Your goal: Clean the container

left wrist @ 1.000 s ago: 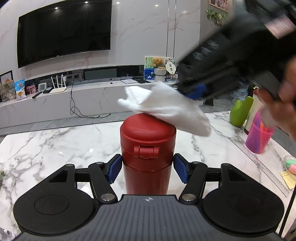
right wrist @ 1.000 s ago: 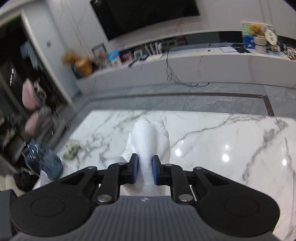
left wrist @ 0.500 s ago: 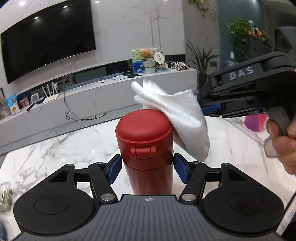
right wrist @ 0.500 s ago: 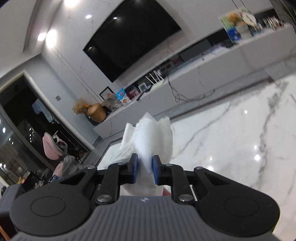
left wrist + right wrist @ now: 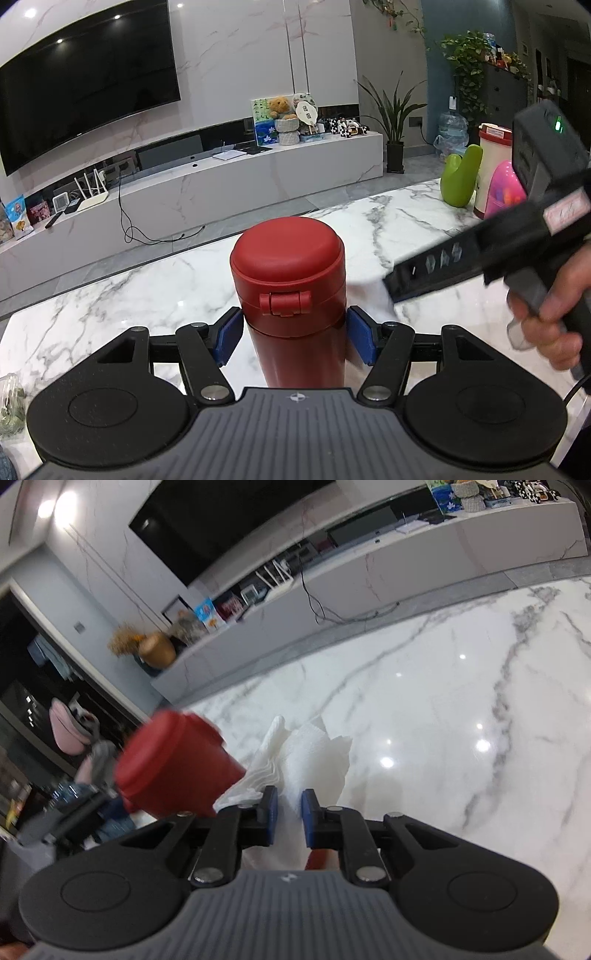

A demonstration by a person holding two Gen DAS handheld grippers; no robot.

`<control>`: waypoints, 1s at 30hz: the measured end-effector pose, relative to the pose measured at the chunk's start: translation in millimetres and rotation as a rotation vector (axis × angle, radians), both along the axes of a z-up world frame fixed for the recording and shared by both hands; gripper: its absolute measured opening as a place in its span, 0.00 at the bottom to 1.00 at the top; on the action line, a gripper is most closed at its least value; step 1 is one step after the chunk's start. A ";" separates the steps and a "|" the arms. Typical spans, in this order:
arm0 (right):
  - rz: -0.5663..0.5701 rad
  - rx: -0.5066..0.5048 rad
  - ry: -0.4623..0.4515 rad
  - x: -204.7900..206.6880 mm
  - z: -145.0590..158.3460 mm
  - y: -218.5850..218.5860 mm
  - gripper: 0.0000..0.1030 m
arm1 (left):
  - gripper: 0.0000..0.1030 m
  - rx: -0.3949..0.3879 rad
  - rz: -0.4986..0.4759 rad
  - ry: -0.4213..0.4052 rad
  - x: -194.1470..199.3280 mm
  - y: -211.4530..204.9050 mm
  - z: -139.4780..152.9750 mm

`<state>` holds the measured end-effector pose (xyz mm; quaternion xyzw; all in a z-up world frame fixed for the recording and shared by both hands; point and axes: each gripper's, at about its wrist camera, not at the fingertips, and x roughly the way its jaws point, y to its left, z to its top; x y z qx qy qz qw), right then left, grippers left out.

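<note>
A red flask (image 5: pixel 291 295) with a closed flip lid stands upright between the blue pads of my left gripper (image 5: pixel 293 332), which is shut on its body. My right gripper (image 5: pixel 287 816) is shut on a crumpled white cloth (image 5: pixel 306 757). In the right wrist view the flask (image 5: pixel 173 760) lies just left of the cloth, which touches its side. In the left wrist view the right gripper's body (image 5: pixel 491 243) is to the right of the flask, with the cloth (image 5: pixel 369 295) showing blurred behind the flask's right side.
The white marble table (image 5: pixel 406 229) spreads beneath. At its far right stand a green holder (image 5: pixel 460 181), a white jar (image 5: pixel 493 158) and a pink cup (image 5: pixel 504 192). A small object (image 5: pixel 9 402) lies at the left edge. A TV console stands beyond the table.
The right gripper has carried the cloth off the flask's lid and down along its right side. The lid top is now bare. The left gripper still holds the flask.
</note>
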<state>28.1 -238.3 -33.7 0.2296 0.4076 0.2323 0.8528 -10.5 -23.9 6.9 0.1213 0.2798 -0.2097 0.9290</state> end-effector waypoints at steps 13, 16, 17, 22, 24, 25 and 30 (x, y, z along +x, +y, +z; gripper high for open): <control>0.045 -0.162 0.041 4.3 -32.7 16.6 0.15 | 0.58 0.009 -0.001 -0.009 2.3 -4.5 1.3; 0.041 -0.168 0.042 5.1 -37.5 16.7 0.18 | 0.58 -0.001 0.008 -0.001 2.9 -3.1 2.3; 0.037 -0.170 0.042 5.0 -39.3 16.8 0.18 | 0.58 -0.001 0.007 -0.002 2.6 -3.1 2.4; 0.013 -0.150 0.050 7.9 -40.1 14.6 0.19 | 0.58 -0.014 0.019 0.001 2.5 -1.8 3.5; -0.002 -0.142 0.054 9.1 -37.5 15.9 0.22 | 0.58 -0.031 0.029 0.010 4.2 0.2 4.5; -0.009 -0.147 0.053 8.5 -36.5 16.8 0.26 | 0.60 -0.041 0.034 0.015 4.9 1.4 5.1; -0.041 -0.149 0.060 3.5 -33.0 17.7 0.40 | 0.66 -0.101 0.069 0.036 9.6 10.0 8.5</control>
